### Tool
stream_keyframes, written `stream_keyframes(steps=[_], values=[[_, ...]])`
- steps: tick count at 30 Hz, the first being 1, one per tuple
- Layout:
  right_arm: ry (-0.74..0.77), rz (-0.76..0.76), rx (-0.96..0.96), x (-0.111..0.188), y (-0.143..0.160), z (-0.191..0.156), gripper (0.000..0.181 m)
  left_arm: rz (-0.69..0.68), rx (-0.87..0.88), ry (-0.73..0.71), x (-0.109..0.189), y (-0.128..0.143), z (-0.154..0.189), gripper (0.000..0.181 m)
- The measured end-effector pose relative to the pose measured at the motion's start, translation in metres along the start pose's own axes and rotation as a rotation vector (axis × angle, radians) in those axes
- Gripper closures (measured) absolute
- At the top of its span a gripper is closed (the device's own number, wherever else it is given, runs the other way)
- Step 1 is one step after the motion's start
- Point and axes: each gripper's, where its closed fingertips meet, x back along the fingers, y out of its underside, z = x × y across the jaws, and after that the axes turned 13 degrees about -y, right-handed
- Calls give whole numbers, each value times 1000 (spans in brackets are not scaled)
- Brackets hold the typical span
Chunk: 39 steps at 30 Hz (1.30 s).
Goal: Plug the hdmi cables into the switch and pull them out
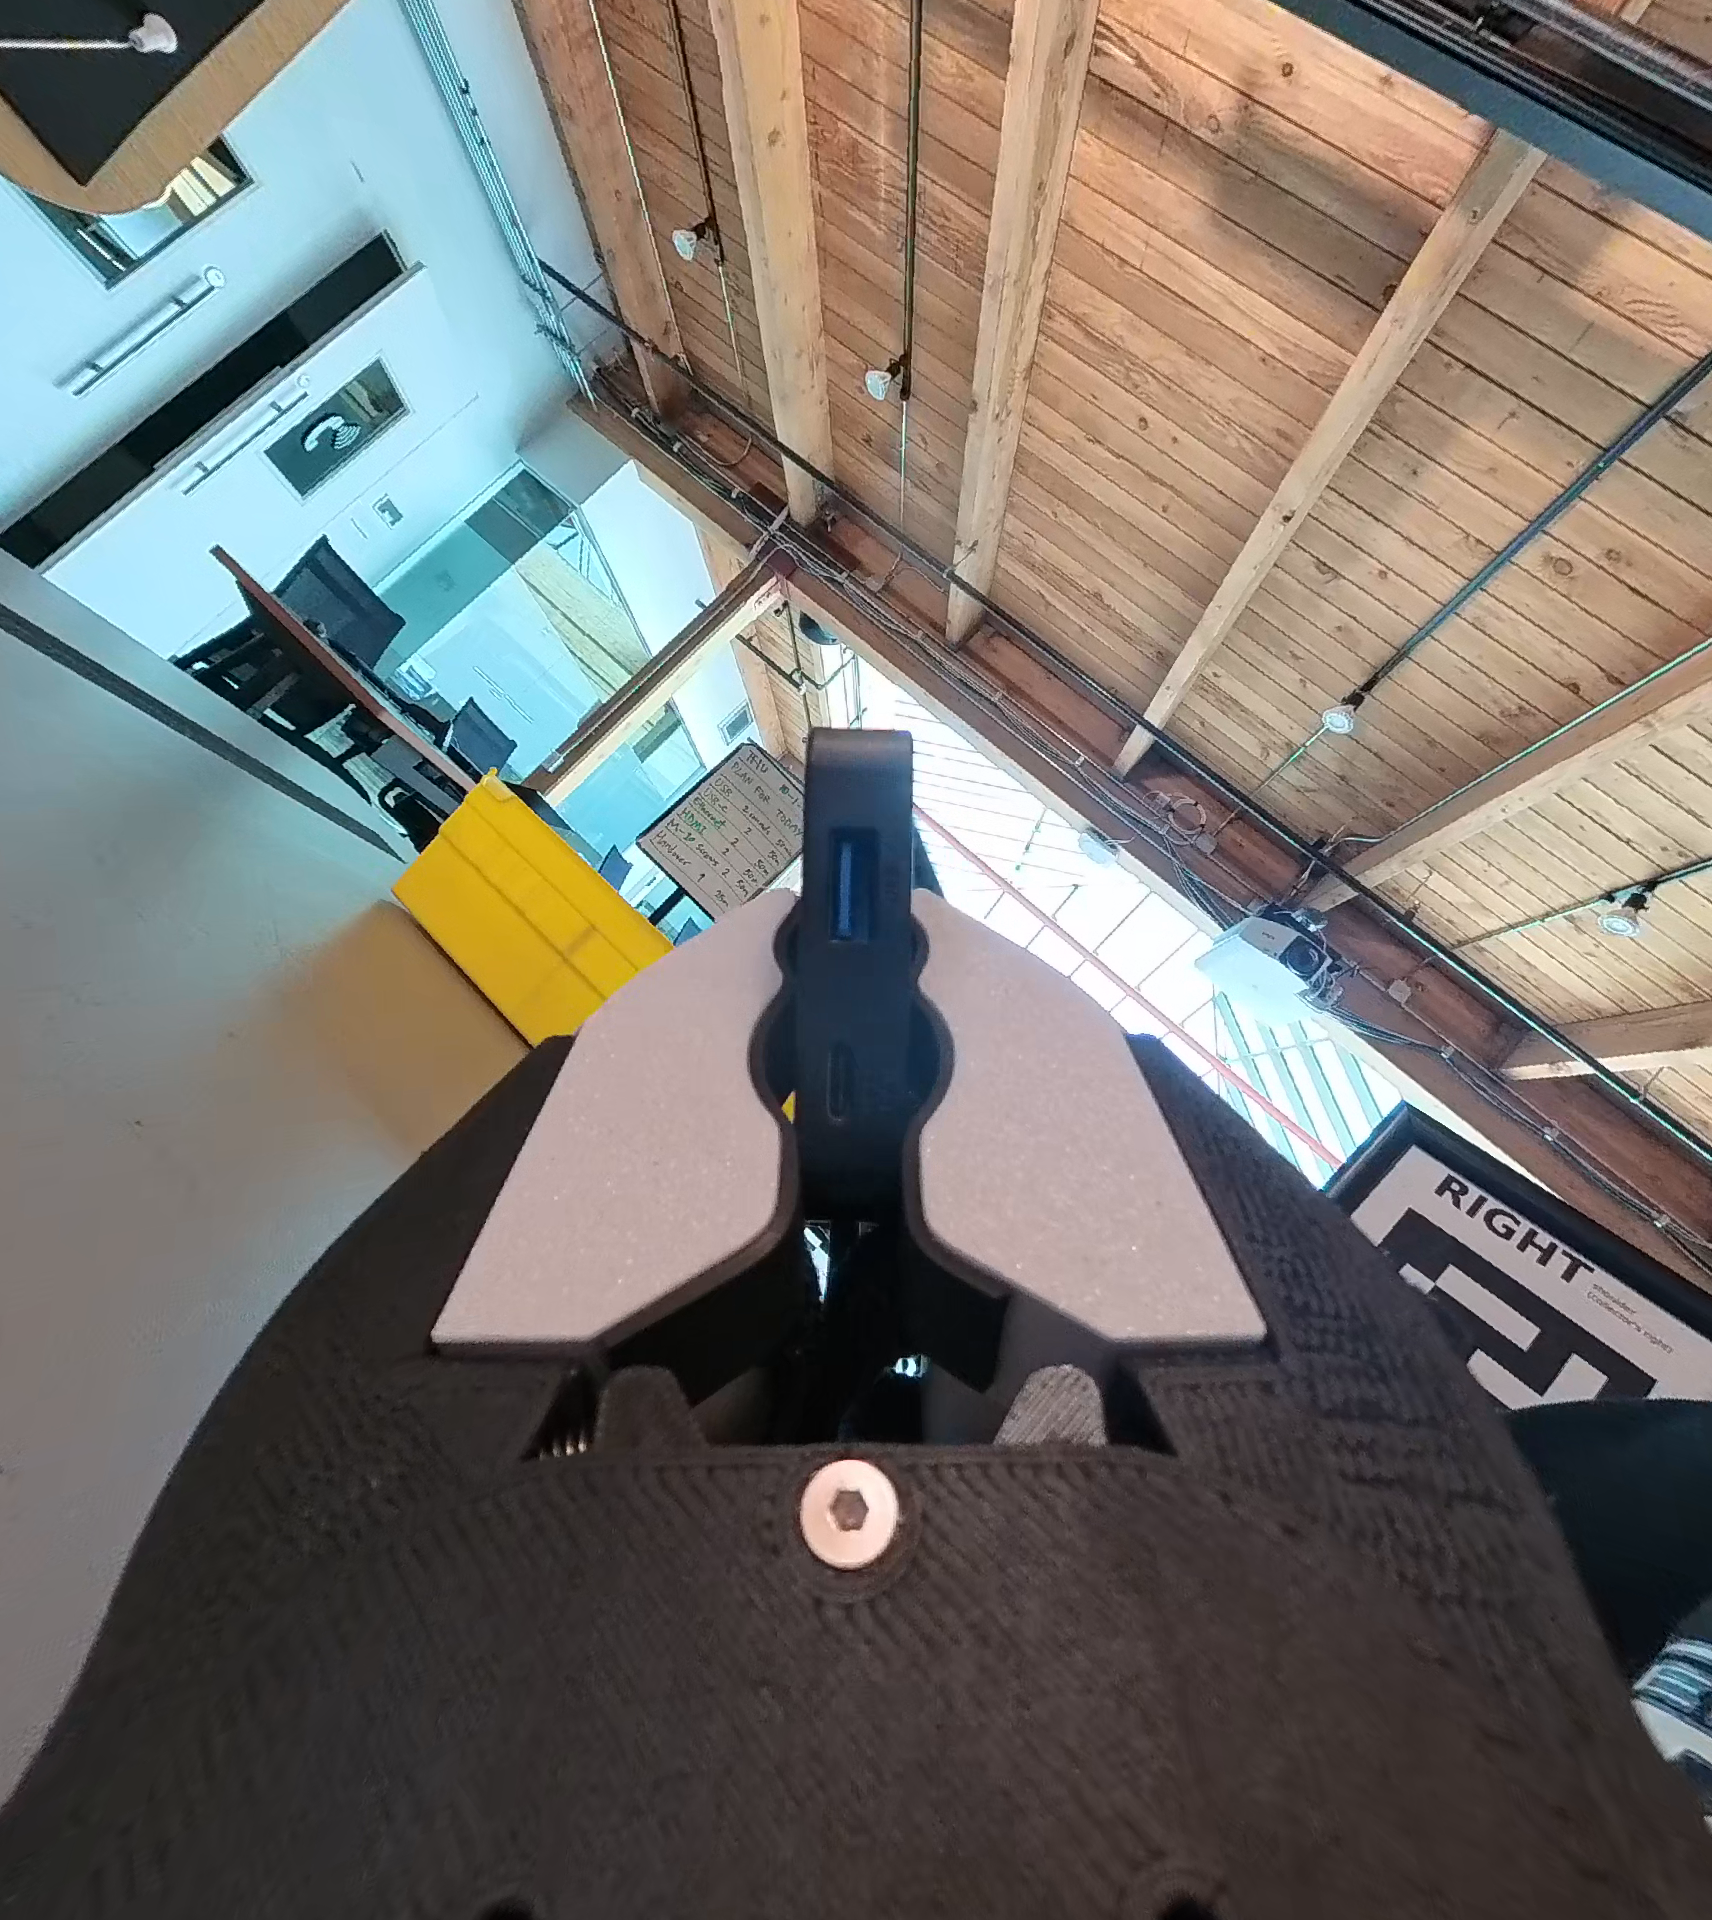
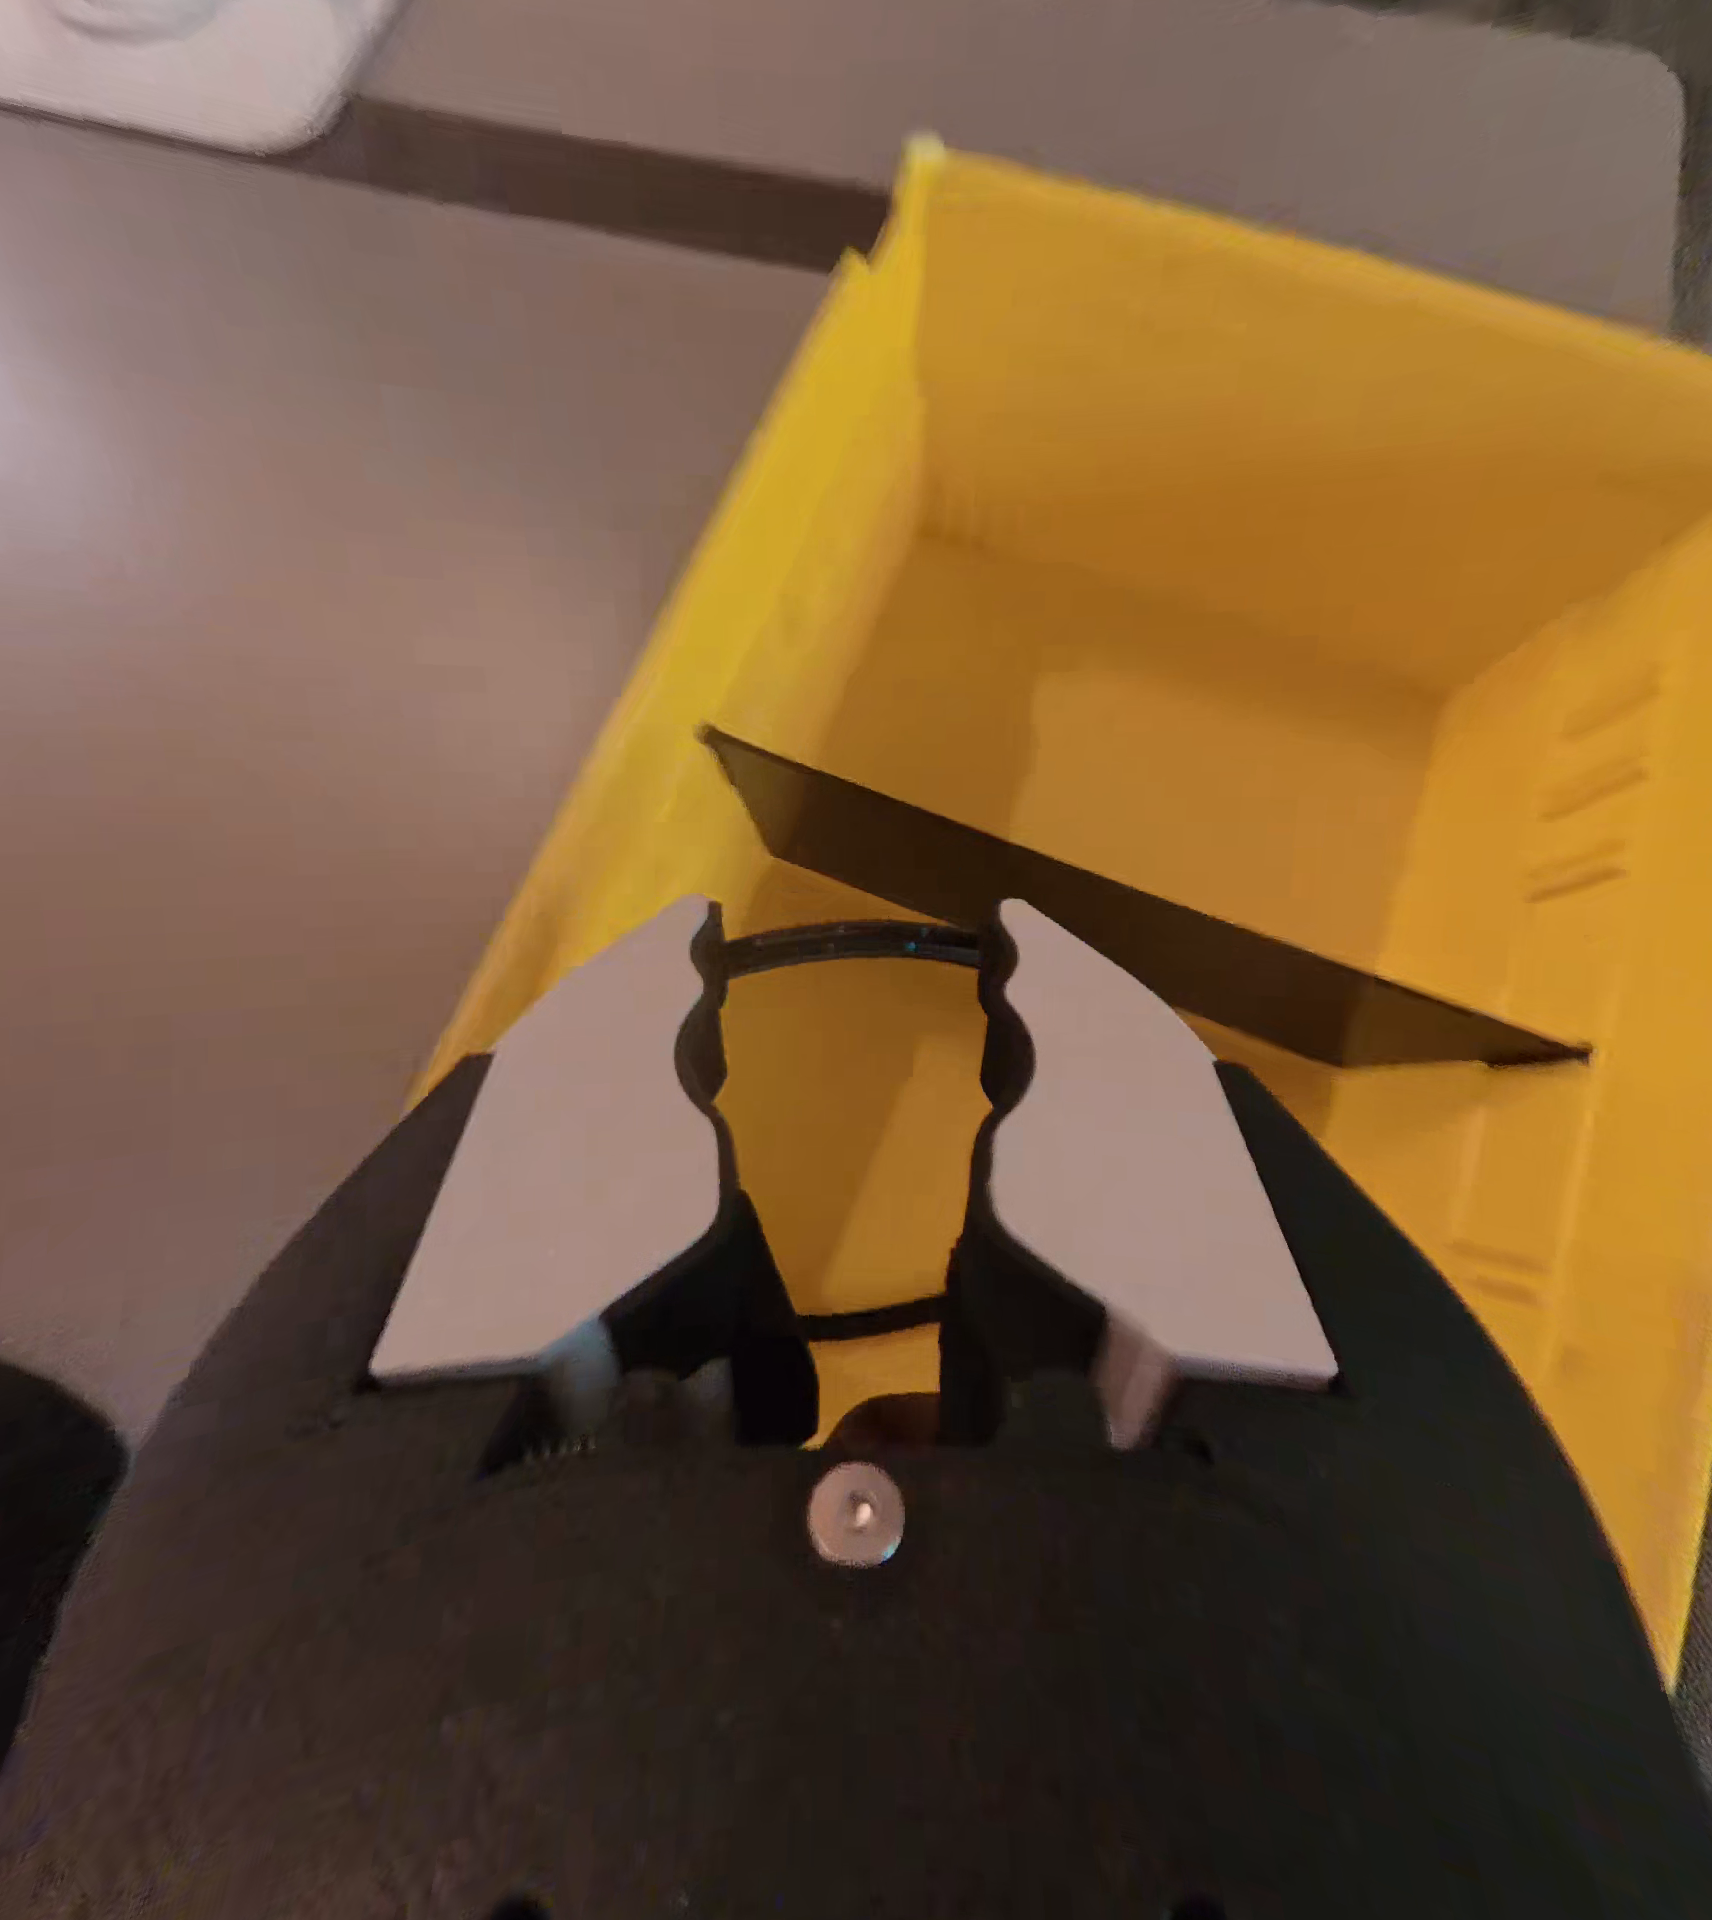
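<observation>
Two tongs: left (image 1: 854,925) grips switch (image 1: 854,821) (right (image 2: 852,935) agape).

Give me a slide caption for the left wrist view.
Left gripper clamps a slim black switch edge-on, raised toward a wooden ceiling, yellow bin behind.

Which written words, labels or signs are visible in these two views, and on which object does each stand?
White whiteboard: handwritten lines, wording not reproduced here.
Black-framed white placard: printed word above black pattern, not reproduced.
Dark wall sign: white symbol only.
Slim black switch with blue port: marking too small.
Right wrist view: no writing.
</observation>
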Motion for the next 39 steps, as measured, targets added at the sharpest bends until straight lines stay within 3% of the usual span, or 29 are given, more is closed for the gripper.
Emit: stream_keyframes(steps=[6, 13, 16, 20, 25, 26, 28, 30, 34, 39], values=[[86, -30, -41, -18, 24, 15, 149, -6, 4, -2, 0, 1, -1, 168], [106, -309, -71, -50, 82, 28, 148, -11, 7, -6, 0, 1, -2, 168], [113, -189, -83, -40, 67, 26, 145, -16, 9, -5, -1, 2, -2, 168], [77, 109, -115, -6, 40, 12, 143, -19, 5, 3, 0, 3, -1, 168], [-215, 413, -153, 44, 21, -37, 145, -18, 7, 1, 0, 2, -1, 168], [-314, 420, -144, 51, 20, -51, 137, -19, 7, 1, -1, 2, -1, 168], [-459, 360, -120, 62, 29, -78, 110, -21, 9, 1, -1, 3, -1, 168], [-449, 254, -66, 62, 45, -91, 104, -25, 11, 1, -1, 3, -1, 168], [-331, -104, 73, 38, 90, -104, 119, -31, 7, 8, -1, 5, 0, 168], [-317, -128, 88, 22, 81, -116, 146, -37, 0, 17, 0, 7, 2, 167]])
